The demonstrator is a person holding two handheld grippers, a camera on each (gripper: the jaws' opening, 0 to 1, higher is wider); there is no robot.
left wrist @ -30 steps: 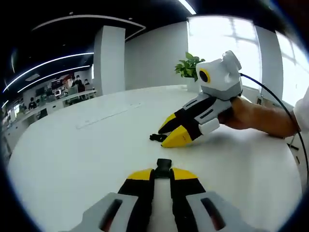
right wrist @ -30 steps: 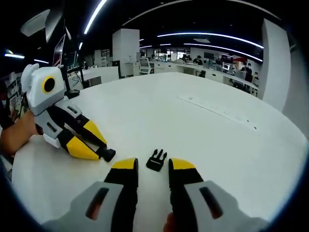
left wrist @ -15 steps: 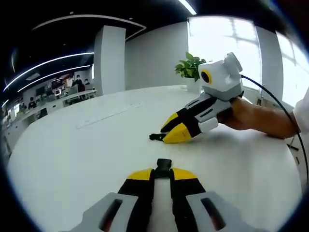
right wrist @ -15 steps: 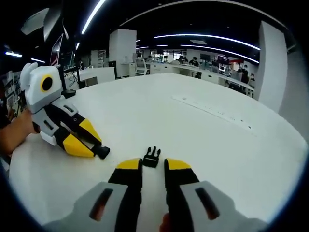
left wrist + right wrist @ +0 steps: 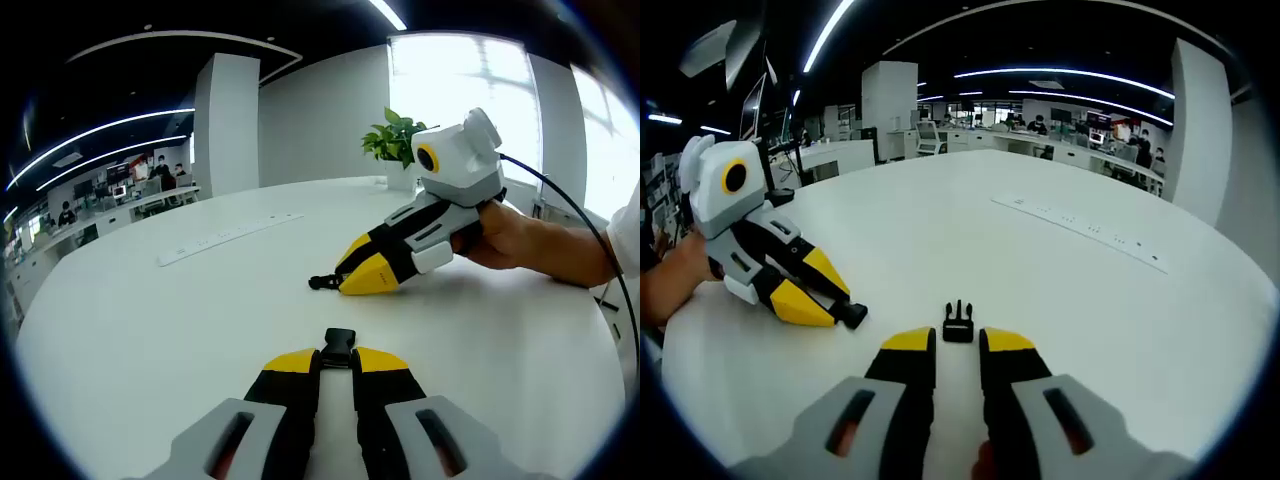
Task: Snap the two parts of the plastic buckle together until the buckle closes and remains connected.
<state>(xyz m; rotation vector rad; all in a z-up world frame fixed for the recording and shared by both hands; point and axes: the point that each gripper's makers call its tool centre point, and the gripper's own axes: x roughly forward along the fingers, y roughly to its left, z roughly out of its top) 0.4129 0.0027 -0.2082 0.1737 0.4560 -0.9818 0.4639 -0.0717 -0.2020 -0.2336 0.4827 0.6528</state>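
Left gripper view is showing the left gripper (image 5: 338, 362) pinching the black socket half of the buckle (image 5: 339, 346) between narrow yellow tips, low over the white table (image 5: 150, 330). Beyond it, the right gripper (image 5: 957, 342) is lying close to the tabletop, its nearly closed tips gripping the pronged half (image 5: 958, 323). A potted plant (image 5: 398, 140) and a flat white strip (image 5: 229, 237) are sitting farther back; nothing is lying between the two halves.

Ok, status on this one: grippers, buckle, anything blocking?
Left gripper shut on socket half. Right gripper closed on pronged half. Halves apart, not yet snapped. White table between them bare.
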